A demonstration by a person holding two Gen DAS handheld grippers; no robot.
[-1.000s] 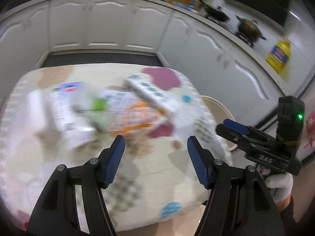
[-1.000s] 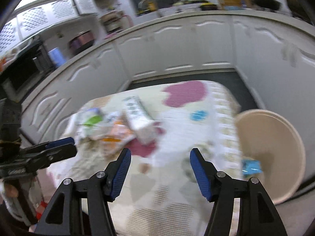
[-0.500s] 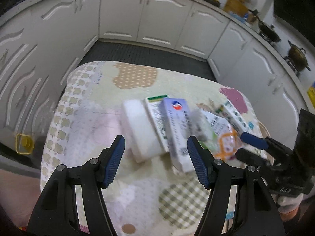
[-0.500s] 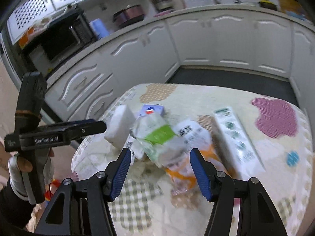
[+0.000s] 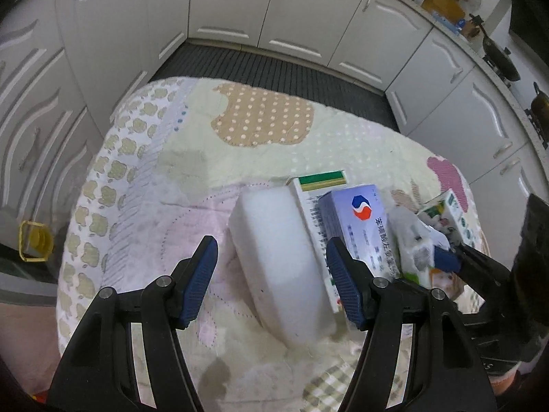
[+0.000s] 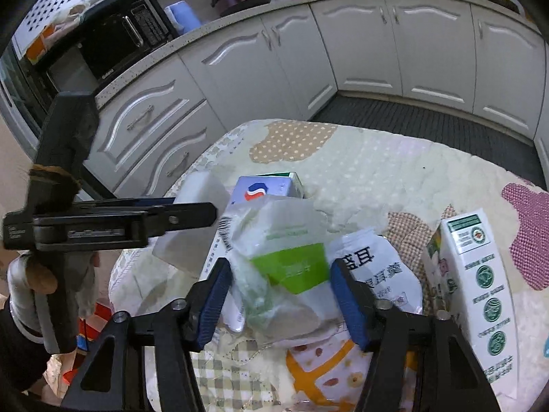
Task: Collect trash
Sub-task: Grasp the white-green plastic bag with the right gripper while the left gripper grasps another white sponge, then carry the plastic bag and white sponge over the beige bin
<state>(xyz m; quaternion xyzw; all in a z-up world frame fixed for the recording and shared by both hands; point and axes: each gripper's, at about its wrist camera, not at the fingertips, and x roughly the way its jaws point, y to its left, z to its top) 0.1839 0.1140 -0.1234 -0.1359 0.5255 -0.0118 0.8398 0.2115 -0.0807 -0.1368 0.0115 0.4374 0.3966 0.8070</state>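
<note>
A pile of trash lies on a table with a patterned cloth (image 5: 260,127). My left gripper (image 5: 271,281) is open, its jaws on either side of a white foam block (image 5: 278,257). Beside the block lie a green-striped box (image 5: 319,185) and a blue-white box (image 5: 360,219). My right gripper (image 6: 281,295) is open around a crumpled clear bag with a green label (image 6: 284,257). A white printed bag (image 6: 374,267), an orange wrapper (image 6: 329,374) and a tall white carton (image 6: 480,281) lie to its right. The left gripper (image 6: 192,216) also shows in the right wrist view.
White kitchen cabinets (image 5: 302,10) surround the table, with dark floor (image 5: 274,68) between. A microwave (image 6: 113,41) and pots stand on the counter. A yellow object (image 5: 34,243) sits on the floor at the left.
Both grippers swung left across the table and moved in closer to the pile. The left now straddles the foam block and the right straddles the clear bag. The beige basin has left view.
</note>
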